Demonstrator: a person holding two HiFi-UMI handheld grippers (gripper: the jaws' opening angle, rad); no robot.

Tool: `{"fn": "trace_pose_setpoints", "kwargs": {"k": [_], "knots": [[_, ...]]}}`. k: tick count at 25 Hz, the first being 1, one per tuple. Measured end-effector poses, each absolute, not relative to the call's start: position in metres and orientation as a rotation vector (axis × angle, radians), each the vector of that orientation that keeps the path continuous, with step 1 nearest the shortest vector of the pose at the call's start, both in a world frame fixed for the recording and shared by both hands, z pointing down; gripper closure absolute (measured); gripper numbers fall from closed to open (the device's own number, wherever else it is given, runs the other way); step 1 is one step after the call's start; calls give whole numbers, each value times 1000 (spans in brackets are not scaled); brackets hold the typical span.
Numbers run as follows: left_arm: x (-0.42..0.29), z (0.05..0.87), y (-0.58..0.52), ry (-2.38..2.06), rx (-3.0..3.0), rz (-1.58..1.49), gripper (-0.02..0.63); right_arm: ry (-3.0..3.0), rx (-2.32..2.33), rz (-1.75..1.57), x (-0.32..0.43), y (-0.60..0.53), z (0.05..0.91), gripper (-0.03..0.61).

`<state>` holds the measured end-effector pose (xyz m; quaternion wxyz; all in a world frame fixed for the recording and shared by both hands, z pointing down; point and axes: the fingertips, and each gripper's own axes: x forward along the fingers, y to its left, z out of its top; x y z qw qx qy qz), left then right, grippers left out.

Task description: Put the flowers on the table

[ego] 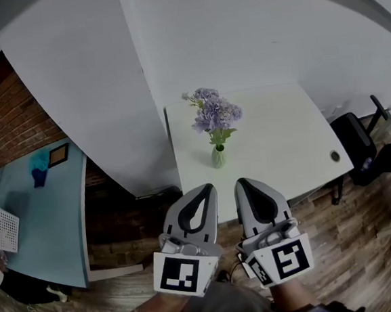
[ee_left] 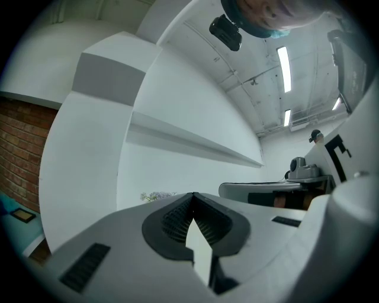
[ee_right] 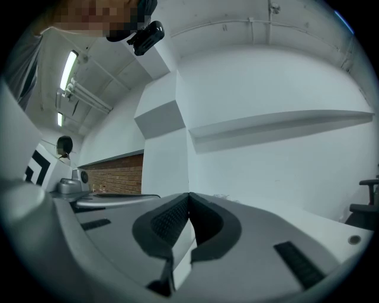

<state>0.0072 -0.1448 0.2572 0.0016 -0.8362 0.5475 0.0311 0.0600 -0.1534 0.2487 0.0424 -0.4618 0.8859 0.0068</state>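
Closest, my grey plastic left claw (ego: 207,187) and right claw (ego: 243,181) sit side by side, level, each pressed together on nothing. I judge they are idle because the purple flowers (ego: 213,113) in the small pale green vase (ego: 218,157), perhaps ceramic, already stand upright on the white rectangular table (ego: 283,144), towards its left side.

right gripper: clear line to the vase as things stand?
Probably yes. The right gripper is at the near edge of the table, and the vase stands just ahead, slightly to its left, with only bare tabletop between. Its jaws are shut, so they'd have to open first.
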Motion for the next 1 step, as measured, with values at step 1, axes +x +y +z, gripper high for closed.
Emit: {"fn": "trace_pose_setpoints", "kwargs": {"k": [1], "knots": [[7,258,-146,1719,-2627,97,606,2709,-1414,20,60,-155,249,572]]}}
